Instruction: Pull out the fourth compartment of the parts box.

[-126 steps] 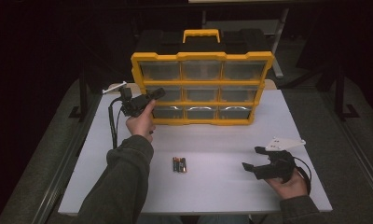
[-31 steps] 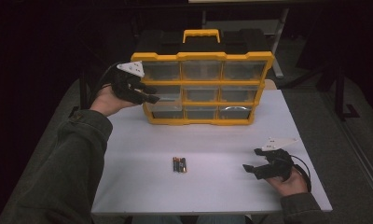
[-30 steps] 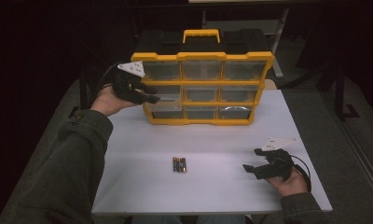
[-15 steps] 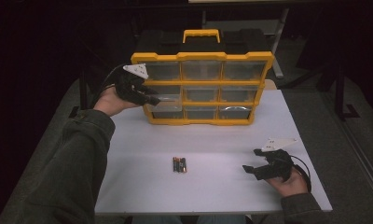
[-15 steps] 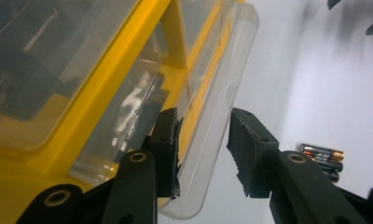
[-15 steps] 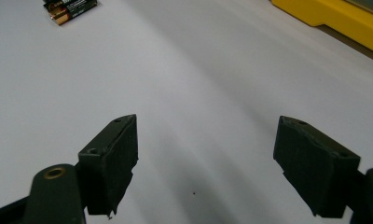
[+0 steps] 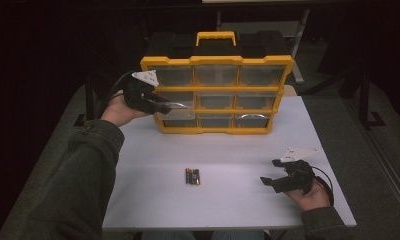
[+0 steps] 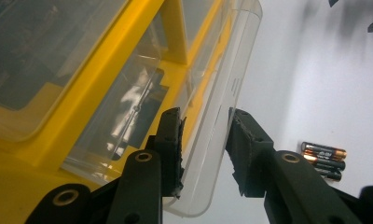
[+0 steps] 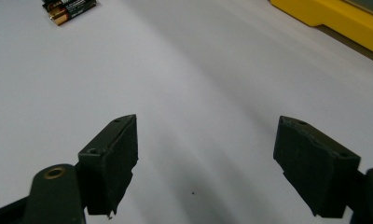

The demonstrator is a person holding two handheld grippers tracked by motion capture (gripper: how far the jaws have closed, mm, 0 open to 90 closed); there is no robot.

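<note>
A white counter (image 7: 228, 200) is seen under both tongs. On it, beyond the right tongs and against the left tongs, a yellow organizer case (image 7: 217, 95) with a black top and a yellow handle is stood upright; nine clear-fronted drawers are set in it in three rows. What the drawers contain cannot be told through the glare, though a pale shape is made out behind the clear front in the left gripper view.

The left tongs (image 7: 163, 106) are held at the case's left edge, level with the middle row. In the left gripper view, the clear front lip of the middle-left drawer (image 8: 212, 140) is seen between the two jaws of the left tongs (image 8: 204, 144), with the drawer drawn slightly out of the yellow frame; the jaws have just been closing on it, one pad lies against the lip, and a sliver of space is seen at the other, so the lip is not yet pinched.

The right tongs (image 7: 274, 180) are rested low over the counter near its front right corner, released, with jaws spread wide and nothing between them. A small cluster of batteries (image 7: 192, 176) is laid on the counter, to the left of the right tongs and well short of the left tongs.

Compared with four seconds ago, the left tongs have been carried from the case's front to its left edge; the right tongs and batteries are unchanged.
</note>
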